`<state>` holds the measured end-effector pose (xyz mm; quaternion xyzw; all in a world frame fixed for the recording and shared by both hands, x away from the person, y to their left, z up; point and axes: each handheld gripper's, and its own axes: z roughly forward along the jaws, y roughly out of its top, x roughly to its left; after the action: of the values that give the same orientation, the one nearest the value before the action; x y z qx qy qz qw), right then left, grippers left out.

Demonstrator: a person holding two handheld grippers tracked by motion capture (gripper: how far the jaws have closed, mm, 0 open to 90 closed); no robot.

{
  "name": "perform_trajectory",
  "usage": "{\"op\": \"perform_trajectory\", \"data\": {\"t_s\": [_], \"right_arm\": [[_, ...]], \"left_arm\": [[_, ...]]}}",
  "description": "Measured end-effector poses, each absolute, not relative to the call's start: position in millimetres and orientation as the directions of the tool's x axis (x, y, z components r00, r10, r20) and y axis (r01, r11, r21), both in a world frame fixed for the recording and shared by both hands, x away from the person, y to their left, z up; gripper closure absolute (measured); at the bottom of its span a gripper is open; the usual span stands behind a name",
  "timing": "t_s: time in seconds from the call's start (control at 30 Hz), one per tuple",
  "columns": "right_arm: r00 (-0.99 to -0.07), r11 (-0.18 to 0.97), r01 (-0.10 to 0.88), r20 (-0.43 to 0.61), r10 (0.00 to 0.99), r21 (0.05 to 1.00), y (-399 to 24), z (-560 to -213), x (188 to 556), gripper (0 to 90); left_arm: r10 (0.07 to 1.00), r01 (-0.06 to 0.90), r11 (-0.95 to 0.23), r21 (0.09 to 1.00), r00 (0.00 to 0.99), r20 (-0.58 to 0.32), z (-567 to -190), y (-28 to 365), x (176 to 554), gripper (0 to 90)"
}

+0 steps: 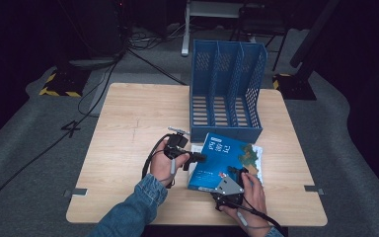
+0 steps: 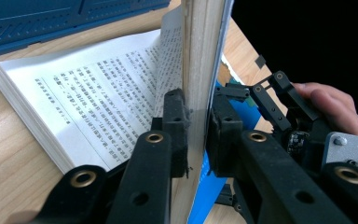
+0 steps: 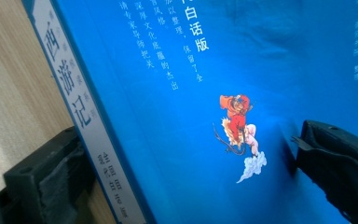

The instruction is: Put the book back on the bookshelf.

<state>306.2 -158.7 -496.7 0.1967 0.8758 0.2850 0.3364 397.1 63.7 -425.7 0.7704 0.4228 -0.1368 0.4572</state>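
Note:
A blue paperback book [image 1: 224, 158] lies on the wooden table [image 1: 128, 128] just in front of a blue file rack [image 1: 227, 89]. My left gripper [image 1: 201, 158] comes at the book's left edge. In the left gripper view it [image 2: 196, 105] is shut on the cover and a wad of pages [image 2: 200, 51], held upright, while the other printed pages [image 2: 98, 93] lie flat. My right gripper [image 1: 237, 174] is at the book's near edge. In the right gripper view its jaws stand wide apart [image 3: 189, 140], one beside the white spine label [image 3: 74, 107], one against the blue cover [image 3: 191, 70].
The three-slot file rack [image 2: 51, 18] stands upright at the table's far middle, right behind the book. Bare tabletop stretches to the left of the person's denim sleeve [image 1: 133, 207]. Cables and stands sit on the grey floor beyond the table.

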Motion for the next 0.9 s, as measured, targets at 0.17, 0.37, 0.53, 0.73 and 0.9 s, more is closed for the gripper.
{"op": "perform_trajectory", "data": {"t_s": [0.17, 0.37, 0.53, 0.73, 0.9], "right_arm": [[-0.708, 0.754, 0.173, -0.453, 0.542, 0.633, -161, -496, 310, 0.0], [-0.701, 0.757, 0.178, -0.459, 0.546, 0.629, -160, -496, 311, 0.0], [-0.702, 0.761, 0.159, -0.469, 0.535, 0.629, -160, -497, 312, 0.3], [-0.706, 0.753, 0.149, -0.464, 0.535, 0.641, -161, -498, 314, 0.3], [-0.701, 0.757, 0.149, -0.472, 0.535, 0.636, -160, -498, 313, 0.3]], "left_arm": [[0.530, 0.769, -0.156, 0.620, 0.595, -0.604, -435, 61, 392, 66.1], [0.511, 0.780, -0.095, 0.619, 0.572, -0.642, -439, 63, 389, 64.1], [0.522, 0.801, -0.107, 0.589, 0.550, -0.652, -451, 64, 389, 58.1], [0.551, 0.792, -0.162, 0.588, 0.567, -0.612, -458, 61, 386, 55.9], [0.545, 0.835, -0.139, 0.533, 0.514, -0.662, -458, 63, 390, 61.5]]}}
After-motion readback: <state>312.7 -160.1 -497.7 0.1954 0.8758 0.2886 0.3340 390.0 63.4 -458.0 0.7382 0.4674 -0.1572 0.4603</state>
